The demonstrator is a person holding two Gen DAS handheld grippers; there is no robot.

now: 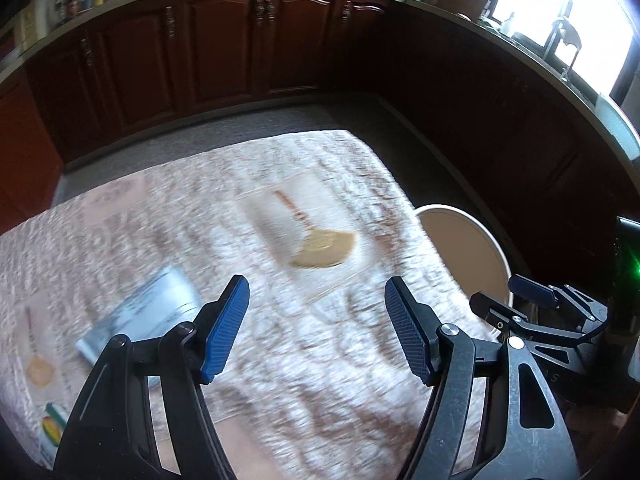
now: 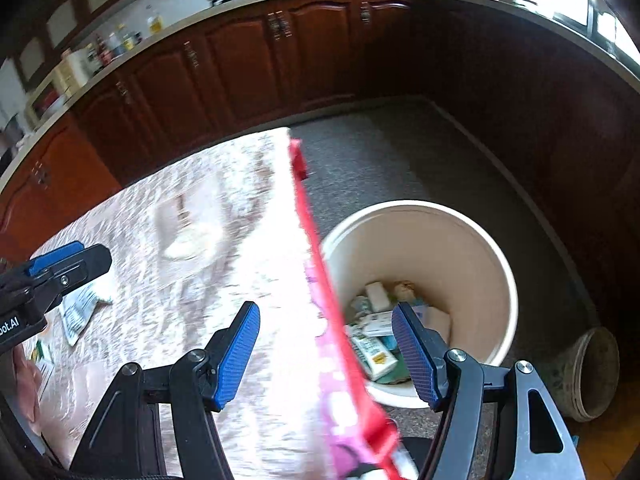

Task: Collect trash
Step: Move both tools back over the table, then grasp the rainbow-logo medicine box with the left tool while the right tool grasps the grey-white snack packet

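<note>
Blue-padded tools spread wide, both gripping nothing.

Right tool [image 2: 326,354] hangs at the table [image 2: 208,208] edge, a red-pink wrapper [image 2: 340,344], seemingly falling, between its pads above the part-filled bin [image 2: 496,264]. Left tool [image 1: 318,328] faces a silver packet [image 1: 148,316] and small scraps awaiting collection.

Dark wood cabinets [image 1: 224,44], gray floor [image 2: 380,156]

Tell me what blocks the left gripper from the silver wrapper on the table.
Nothing visible does. The left gripper is open above the table, and the silver wrapper lies flat beside its left finger with only bare tablecloth between them.
</note>
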